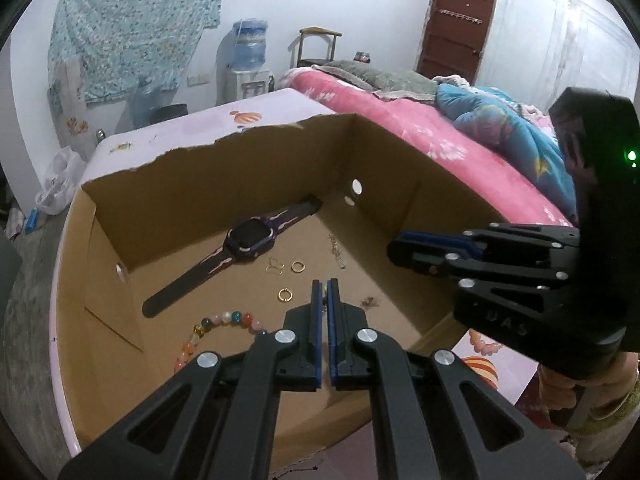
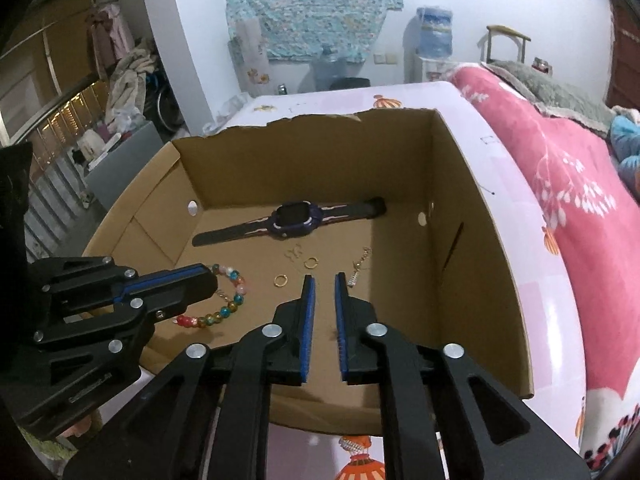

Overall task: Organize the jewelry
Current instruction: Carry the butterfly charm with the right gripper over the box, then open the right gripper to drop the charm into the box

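A bedroom table (image 2: 500, 152) carries an open cardboard box (image 2: 472, 208) holding watch (image 2: 292, 218), bead bracelet (image 2: 230, 300) and gold rings (image 2: 281, 280). Left gripper (image 1: 325, 284) is pinched closed (something tiny seems caught between its pads); right gripper (image 2: 324, 278) stands narrowly parted, empty. Lower gently, release clear of other pieces.

Both cameras sit just behind their own fingers, tilted down into the open cardboard box (image 1: 224, 184) on the tabletop (image 2: 500, 168), close above its near rim. The left view faces the box's far right corner with the bed (image 1: 400, 120) beyond; the right view looks straighter in. Each catches the other gripper at its edge.
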`<state>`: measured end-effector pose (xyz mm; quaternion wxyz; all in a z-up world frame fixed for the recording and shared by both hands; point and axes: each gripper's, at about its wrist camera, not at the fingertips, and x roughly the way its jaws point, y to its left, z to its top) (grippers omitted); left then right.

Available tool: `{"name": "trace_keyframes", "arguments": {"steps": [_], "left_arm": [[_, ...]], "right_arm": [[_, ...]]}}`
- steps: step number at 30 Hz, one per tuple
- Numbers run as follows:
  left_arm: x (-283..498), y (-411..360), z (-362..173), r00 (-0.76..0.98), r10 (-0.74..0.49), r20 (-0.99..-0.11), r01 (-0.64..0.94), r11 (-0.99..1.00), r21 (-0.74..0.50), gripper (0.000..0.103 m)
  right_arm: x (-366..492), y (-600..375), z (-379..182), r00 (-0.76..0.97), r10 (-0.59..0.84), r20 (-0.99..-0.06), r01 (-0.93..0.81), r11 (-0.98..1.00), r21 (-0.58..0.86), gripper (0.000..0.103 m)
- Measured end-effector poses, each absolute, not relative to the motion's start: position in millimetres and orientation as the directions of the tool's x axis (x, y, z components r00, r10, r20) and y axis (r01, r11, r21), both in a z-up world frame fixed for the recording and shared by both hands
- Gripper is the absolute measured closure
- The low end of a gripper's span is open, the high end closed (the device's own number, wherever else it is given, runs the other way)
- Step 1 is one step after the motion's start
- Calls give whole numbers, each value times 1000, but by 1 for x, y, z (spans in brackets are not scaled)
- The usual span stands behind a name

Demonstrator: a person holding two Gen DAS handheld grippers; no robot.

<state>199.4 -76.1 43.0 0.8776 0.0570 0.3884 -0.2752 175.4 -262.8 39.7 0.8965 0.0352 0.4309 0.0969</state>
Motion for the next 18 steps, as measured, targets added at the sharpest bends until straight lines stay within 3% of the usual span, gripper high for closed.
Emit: {"name": "trace_keyframes", "arguments": {"steps": [5,10,14,18], "left_arm": [[197,-73,43,553,-420,-720,507,855,-109,100],[193,-66,44,561,-409,-720,479,870,-121,83],[182,-59,48,571,-399,-718,462,879,-121,71],[165,-52,60,599,-395,-696,455,884,-110,49]], "right_arm": [[171,-267,44,628,198,-753,-128,980,150,73],[162,-269,54,657,196,-728,-122,980,154,53],[152,-272,65,689,208,-694,-130,978,164,44],[126,-287,87,749,216,-626,-129,975,182,39]]}}
